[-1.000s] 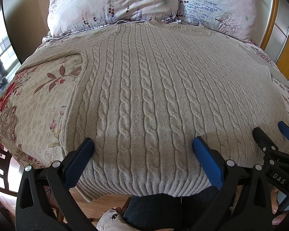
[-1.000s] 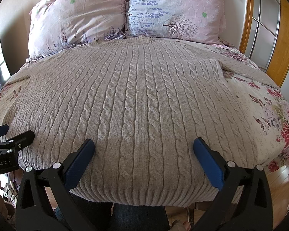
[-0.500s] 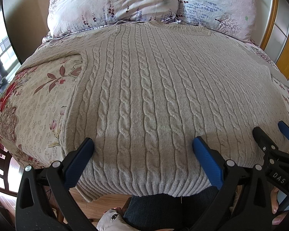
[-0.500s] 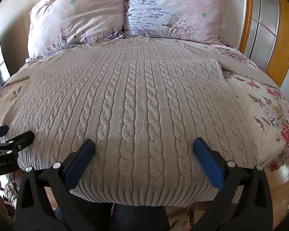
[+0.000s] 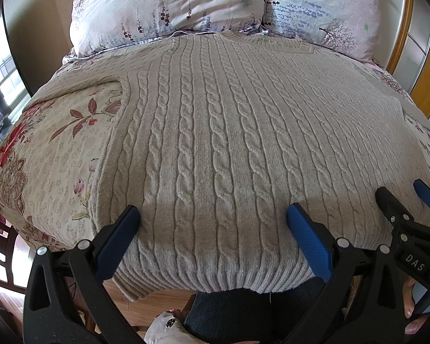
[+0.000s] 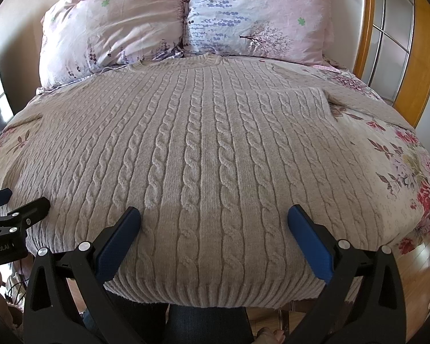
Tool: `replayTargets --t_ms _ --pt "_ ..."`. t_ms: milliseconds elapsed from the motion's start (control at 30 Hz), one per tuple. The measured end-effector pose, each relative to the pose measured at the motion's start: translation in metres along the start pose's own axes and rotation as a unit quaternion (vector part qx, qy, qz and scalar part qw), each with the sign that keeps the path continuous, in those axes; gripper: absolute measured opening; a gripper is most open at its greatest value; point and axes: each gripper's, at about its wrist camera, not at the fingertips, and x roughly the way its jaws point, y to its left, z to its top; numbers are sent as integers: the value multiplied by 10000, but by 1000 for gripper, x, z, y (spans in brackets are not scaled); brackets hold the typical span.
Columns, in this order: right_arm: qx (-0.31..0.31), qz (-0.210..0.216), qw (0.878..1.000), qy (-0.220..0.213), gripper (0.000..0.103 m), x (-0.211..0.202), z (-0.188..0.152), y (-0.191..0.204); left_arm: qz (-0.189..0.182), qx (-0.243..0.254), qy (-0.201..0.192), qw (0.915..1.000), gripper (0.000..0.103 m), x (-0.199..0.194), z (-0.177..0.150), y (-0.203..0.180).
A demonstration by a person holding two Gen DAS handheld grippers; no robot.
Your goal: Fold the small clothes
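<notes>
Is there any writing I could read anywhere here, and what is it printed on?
"DAS": white letters on the black body of the right gripper, seen in the left wrist view.
"enRobot.AI": on the black body of the left gripper, in the right wrist view; the start is cut off by the picture edge.
The sweater shows no readable text.

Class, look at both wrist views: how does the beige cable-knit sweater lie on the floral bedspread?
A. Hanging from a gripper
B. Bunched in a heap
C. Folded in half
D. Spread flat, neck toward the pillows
D: the beige cable-knit sweater lies flat, its neck by the pink floral pillows; both grippers are open.
</notes>
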Motion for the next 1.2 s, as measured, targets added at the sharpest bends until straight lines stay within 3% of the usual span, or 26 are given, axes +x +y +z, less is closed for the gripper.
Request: replayTargets --t_ms 800,1200 --pt "-14 -12 9999 -157 102 -1 0 -1 -13 22 24 10000 101 0 0 0" --pt "-321 317 9987 -229 102 1 2 -7 1 -8 34 10000 101 1 6 -1"
